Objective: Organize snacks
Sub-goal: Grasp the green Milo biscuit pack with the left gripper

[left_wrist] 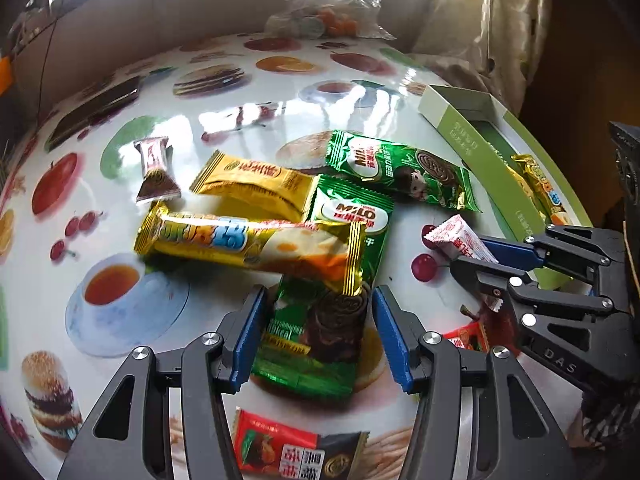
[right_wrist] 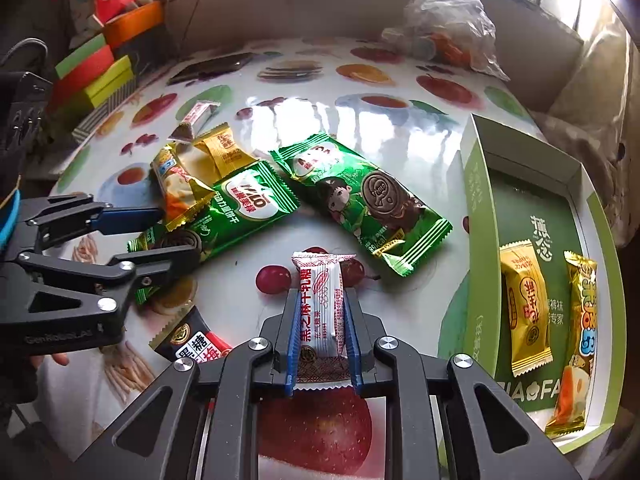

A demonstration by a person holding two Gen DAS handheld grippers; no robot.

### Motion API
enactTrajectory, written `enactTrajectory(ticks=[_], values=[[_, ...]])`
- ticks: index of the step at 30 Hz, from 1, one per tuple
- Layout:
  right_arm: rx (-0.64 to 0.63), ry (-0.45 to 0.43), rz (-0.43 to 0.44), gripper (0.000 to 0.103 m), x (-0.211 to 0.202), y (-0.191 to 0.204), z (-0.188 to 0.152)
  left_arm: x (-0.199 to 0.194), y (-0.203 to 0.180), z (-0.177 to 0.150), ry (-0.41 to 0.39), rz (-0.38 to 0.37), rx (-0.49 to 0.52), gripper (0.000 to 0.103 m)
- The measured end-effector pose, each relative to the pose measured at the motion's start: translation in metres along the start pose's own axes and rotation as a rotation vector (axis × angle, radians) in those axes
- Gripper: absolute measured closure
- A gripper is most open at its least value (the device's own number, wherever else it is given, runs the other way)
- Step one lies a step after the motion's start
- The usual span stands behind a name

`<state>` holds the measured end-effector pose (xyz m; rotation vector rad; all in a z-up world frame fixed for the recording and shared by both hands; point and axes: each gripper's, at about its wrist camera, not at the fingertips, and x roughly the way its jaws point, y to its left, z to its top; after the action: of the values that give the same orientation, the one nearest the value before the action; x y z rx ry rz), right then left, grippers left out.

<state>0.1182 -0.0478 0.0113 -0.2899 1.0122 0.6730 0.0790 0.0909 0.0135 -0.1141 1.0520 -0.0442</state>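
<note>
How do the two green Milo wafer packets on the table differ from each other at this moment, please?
The nearer Milo packet lies between the open jaws of the left gripper; the farther Milo packet lies clear of both grippers. The nearer one is partly covered by a long yellow packet lying across it; the farther one has nothing on it. They also point different ways on the table. Both are shiny green wrappers picturing a round chocolate wafer.
</note>
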Motion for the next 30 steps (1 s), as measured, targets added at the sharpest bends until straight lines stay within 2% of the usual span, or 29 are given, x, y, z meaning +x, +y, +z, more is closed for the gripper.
enactTrajectory(ticks=[4, 10, 16, 21, 28, 30], values=[[0.02, -0.006, 0.004, 0.084, -0.001, -0.003, -0.002, 0.005, -0.006, 0.006, -0.004, 0.002, 0.027, 0.048], [0.037, -0.011, 0.007, 0.084, -0.003, -0.005, -0.003, 0.011, -0.013, 0.011, -0.001, 0.06, 0.08, 0.048], [0.047, -0.014, 0.02, 0.084, -0.002, -0.006, -0.003, 0.011, -0.014, 0.01, 0.005, 0.074, 0.096, 0.048], [0.053, -0.017, 0.023, 0.084, -0.001, -0.005, -0.003, 0.014, -0.016, 0.011, 0.002, 0.092, 0.086, 0.042], [0.061, -0.019, 0.025, 0.084, -0.002, -0.006, -0.003, 0.016, -0.018, 0.013, -0.005, 0.094, 0.074, 0.042], [0.062, -0.02, 0.024, 0.084, -0.002, -0.007, -0.003, 0.015, -0.019, 0.013, -0.008, 0.093, 0.075, 0.047]])
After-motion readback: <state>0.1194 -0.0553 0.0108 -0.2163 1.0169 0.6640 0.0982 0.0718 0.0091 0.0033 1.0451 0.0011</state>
